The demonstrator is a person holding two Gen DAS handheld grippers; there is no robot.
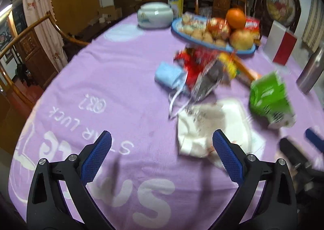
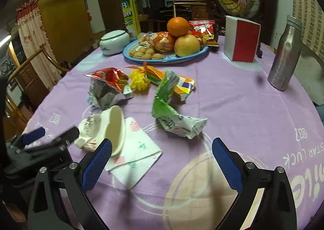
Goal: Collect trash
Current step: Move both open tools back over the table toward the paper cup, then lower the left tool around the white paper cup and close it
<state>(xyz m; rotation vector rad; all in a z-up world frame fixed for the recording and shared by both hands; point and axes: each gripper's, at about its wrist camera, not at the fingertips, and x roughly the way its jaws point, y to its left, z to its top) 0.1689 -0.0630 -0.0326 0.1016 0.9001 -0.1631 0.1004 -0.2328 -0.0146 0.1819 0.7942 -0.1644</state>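
Both tongs hanging wide open, empty. Crushed white paper cup (image 2: 105, 128) lying on the purple surface (image 2: 232, 108) just ahead of the left tongs (image 1: 162, 149), off their right tip, long axis pointing away. Right tongs (image 2: 162, 155) sitting slightly farther; left looking nearer.

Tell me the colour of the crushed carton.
Green and white crushed carton, clearest in the right wrist view.

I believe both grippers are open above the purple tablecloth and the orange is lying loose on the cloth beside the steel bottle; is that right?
Not quite: the orange is not on the purple tablecloth by the steel bottle; it sits piled on the fruit on the blue plate, as the right wrist view shows. The left gripper and right gripper are indeed open.
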